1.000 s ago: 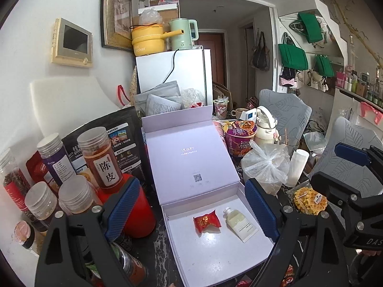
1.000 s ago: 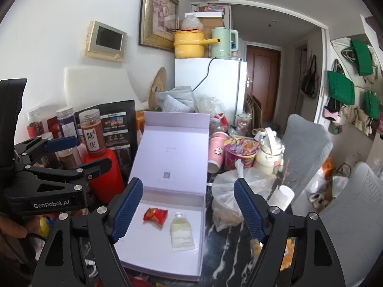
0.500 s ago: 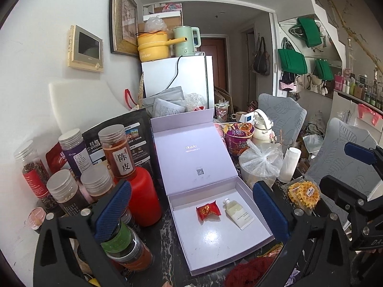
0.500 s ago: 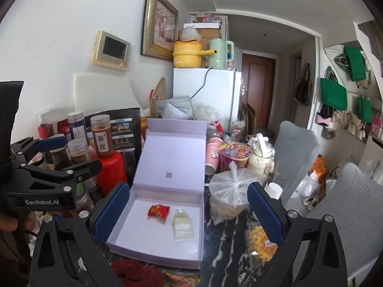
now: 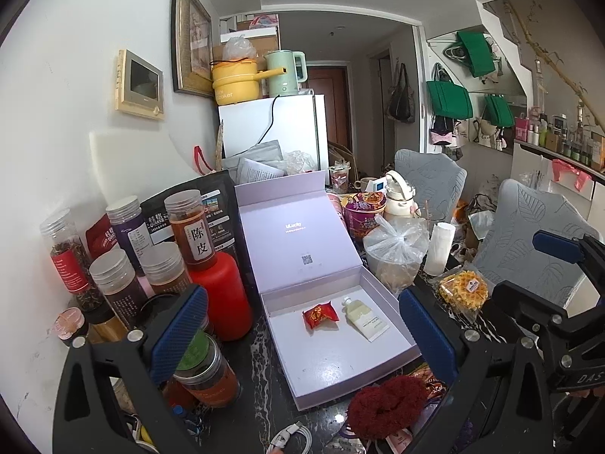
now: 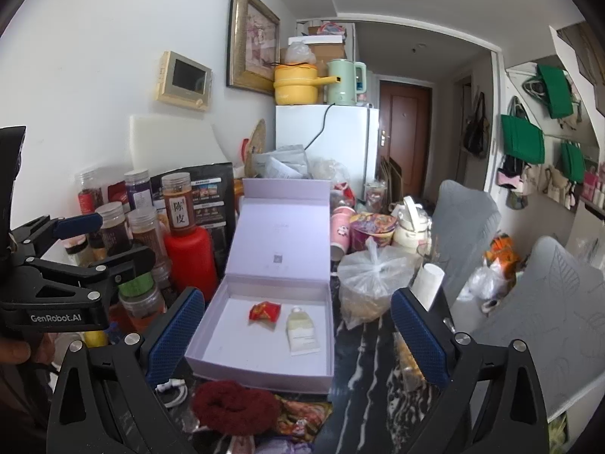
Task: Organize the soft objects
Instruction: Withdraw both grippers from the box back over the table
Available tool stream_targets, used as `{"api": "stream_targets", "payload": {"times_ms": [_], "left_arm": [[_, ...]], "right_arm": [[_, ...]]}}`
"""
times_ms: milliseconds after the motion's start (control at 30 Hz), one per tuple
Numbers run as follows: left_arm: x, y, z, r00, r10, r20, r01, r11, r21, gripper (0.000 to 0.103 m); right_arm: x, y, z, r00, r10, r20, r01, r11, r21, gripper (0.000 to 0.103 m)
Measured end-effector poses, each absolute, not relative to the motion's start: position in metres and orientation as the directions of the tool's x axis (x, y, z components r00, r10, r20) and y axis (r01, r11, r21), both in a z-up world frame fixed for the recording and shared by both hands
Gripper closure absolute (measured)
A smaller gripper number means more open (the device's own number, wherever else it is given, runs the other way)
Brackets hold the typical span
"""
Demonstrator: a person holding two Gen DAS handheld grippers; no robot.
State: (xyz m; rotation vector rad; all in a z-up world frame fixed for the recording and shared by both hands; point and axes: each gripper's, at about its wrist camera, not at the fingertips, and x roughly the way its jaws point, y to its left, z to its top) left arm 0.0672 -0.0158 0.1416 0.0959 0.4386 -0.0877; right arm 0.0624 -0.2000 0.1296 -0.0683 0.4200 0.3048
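The dark red scrunchie (image 5: 385,403) lies on the marbled tabletop (image 6: 363,344), just near of the open lilac box (image 5: 408,344) that holds a red sachet (image 5: 319,314) and a small bottle (image 5: 365,319). Left gripper (image 5: 302,336) and right gripper (image 6: 297,335) both stand wide apart, empty. The scrunchie is probably light, soft and compressible; pinch across one side of its ring, not the hole.
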Motion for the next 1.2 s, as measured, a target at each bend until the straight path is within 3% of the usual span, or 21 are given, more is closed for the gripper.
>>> {"api": "stream_targets", "payload": {"times_ms": [500, 1200], "left_arm": [[0.033, -0.014, 0.104, 0.846, -0.108, -0.522, 0.138, 0.99, 0.019, 0.0], [0.006, -0.014, 0.037, 0.719, -0.213, -0.662, 0.206, 0.974, -0.09, 0.0]], "right_arm": [[0.02, -0.206, 0.104, 0.853, 0.273, -0.446, -0.288, 0.957, 0.036, 0.002], [-0.017, -0.224, 0.025, 0.779, 0.218, -0.587, -0.171, 0.976, 0.135, 0.002]]}}
